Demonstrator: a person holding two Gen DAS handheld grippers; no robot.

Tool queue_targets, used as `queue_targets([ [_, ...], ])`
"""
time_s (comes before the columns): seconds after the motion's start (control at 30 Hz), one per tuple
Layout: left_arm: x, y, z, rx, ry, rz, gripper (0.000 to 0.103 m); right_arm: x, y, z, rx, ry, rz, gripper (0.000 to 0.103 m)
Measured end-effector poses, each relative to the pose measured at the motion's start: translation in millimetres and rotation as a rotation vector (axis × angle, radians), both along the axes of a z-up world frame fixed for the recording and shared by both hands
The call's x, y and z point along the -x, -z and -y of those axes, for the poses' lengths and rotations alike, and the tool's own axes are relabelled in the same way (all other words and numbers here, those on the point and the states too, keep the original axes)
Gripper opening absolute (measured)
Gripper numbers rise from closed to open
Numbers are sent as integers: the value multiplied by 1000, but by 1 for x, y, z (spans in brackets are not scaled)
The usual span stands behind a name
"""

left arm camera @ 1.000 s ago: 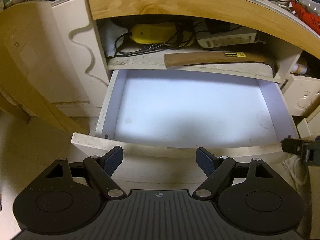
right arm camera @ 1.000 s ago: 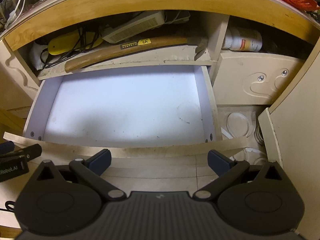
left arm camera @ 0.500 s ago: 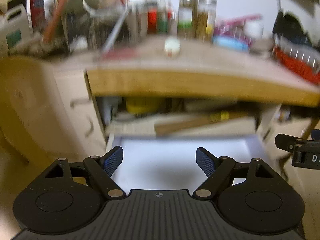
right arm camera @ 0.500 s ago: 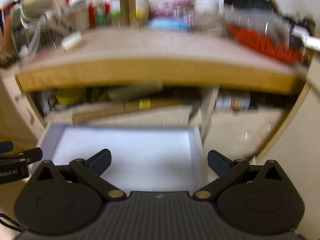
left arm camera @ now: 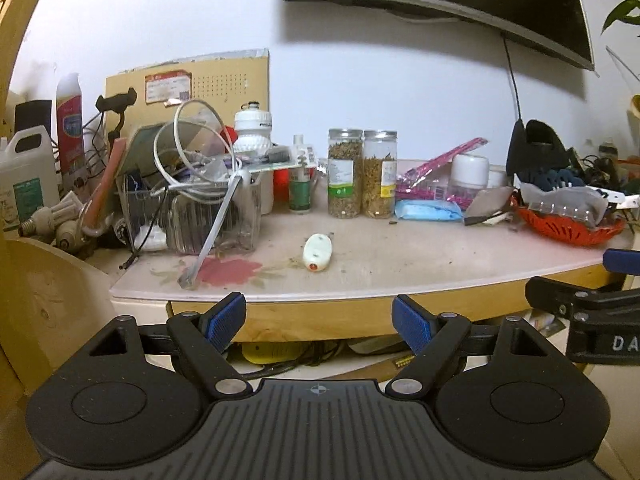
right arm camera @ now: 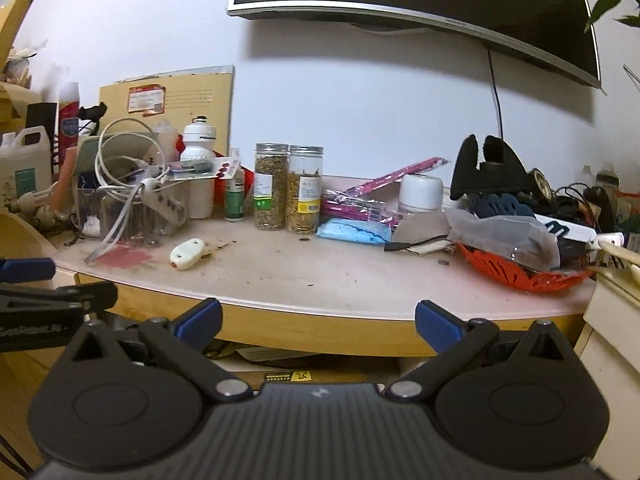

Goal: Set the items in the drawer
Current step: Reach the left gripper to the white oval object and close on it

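1. Drawer: not in either view now; both cameras look level across the surface (left arm camera: 400, 264), so it presumably sits below the frame, under the wooden front edge. Nothing is in hand yet.
2. Left tongs (left arm camera: 319, 317): jaws wide apart, empty, hovering in front of that front edge. Right tongs (right arm camera: 318, 319): likewise apart and empty, beside the left ones.
3. Landmark: the two jars (left arm camera: 362, 174) of dried herbs standing side by side at the back of the surface.
4. Likely first item (judgement): the small white oval gadget (left arm camera: 317, 252) lying flat in front of the jars, toward the near edge, apart from the clutter. It is nearly centred in the left view.
5. To the left of the jars: a clear box (left arm camera: 192, 216) tangled with white cable (left arm camera: 188, 148). To their right: a blue pack (left arm camera: 428, 210), then an orange basket (left arm camera: 568, 232), heaped.
6. Method note: bring the left tongs down over the gadget, jaws across its narrow width, and close only once both pads bracket it. It looks smooth and rounded, so it may squirt out if pinched near an end.
7. Risk: the cable end (left arm camera: 188, 280) lies left of the gadget; keep the near jaw clear of it.
8. Keep the right tongs back so the two do not collide.
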State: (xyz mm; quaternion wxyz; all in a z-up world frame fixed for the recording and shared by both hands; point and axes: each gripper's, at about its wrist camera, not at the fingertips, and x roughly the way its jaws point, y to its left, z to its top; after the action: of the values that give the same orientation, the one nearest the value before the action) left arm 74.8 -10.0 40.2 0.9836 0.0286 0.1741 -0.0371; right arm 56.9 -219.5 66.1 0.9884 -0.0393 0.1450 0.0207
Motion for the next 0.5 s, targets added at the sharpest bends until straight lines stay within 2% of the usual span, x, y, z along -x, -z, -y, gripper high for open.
queue_targets([
  [0.27, -22, 12, -5, -5, 18, 4, 81, 3, 7, -4, 30, -19, -15, 103],
  [0.5, -58, 19, -2, -45, 42, 22, 81, 2, 11, -5, 24, -19, -33, 103],
])
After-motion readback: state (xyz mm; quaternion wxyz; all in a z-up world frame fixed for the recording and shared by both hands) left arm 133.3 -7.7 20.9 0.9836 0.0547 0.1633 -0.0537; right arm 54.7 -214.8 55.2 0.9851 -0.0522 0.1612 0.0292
